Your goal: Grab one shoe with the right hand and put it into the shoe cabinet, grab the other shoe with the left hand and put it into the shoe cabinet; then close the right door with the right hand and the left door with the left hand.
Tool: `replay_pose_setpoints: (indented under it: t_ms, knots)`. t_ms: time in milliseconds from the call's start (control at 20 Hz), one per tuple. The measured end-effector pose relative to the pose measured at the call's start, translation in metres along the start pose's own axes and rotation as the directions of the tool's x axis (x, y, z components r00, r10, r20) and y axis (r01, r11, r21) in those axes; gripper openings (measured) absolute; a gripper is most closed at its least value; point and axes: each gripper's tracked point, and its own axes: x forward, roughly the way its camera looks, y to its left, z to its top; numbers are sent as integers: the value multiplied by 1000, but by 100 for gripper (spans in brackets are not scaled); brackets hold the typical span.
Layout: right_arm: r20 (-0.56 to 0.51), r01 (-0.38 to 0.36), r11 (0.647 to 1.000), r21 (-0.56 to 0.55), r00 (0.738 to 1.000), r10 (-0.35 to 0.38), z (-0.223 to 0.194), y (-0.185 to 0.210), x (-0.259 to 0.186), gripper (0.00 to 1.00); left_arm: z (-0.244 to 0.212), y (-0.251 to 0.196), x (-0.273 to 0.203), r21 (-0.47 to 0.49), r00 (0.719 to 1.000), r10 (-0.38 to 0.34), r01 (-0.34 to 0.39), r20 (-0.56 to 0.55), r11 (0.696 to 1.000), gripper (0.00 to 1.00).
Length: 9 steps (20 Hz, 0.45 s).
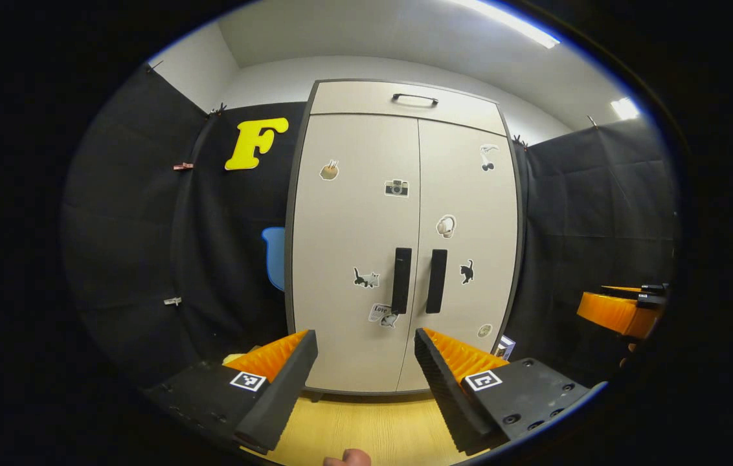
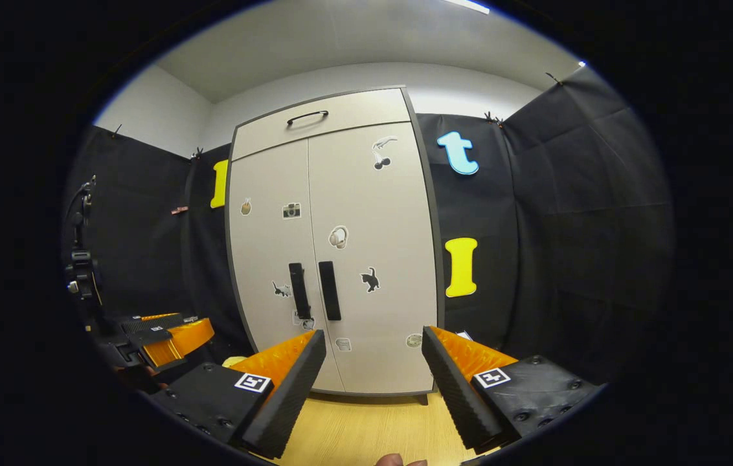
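**Standing back from a shut cabinet**

Facing the shoe cabinet point(image 1: 405, 246) from well apart, the left gripper point(image 1: 366, 375) and right gripper point(image 2: 373, 378) both hang spread and empty, judged finished. Beige, sticker-dotted doors sit flush at the far wall, dark handles point(image 1: 418, 279) side by side.

Pale shoe cabinet point(image 1: 405, 246), both doors shut

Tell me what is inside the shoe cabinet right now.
That cannot be seen: both doors of the shoe cabinet are shut, their handles side by side, covering the inside. Only stickers on the door fronts and a top drawer show.
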Motion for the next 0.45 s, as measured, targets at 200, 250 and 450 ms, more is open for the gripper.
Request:
replay_pose_setpoints:
  t_ms: [200, 250, 450]
  knots:
    - [-2, 3, 1000, 0, 1000, -3, -2, 0, -1, 98, 0, 0, -1, -3, 1000, -4, 4, 0, 1000, 95]
    - [-3, 4, 1000, 0, 1000, -4, -2, 0, -2, 98, 0, 0, -2, -3, 1000, -4, 4, 0, 1000, 95]
    - [-6, 10, 1000, -3, 1000, -10, -3, -1, -2, 98, 0, 1, -3, 5, 1000, 0, 0, -1, 1000, 95]
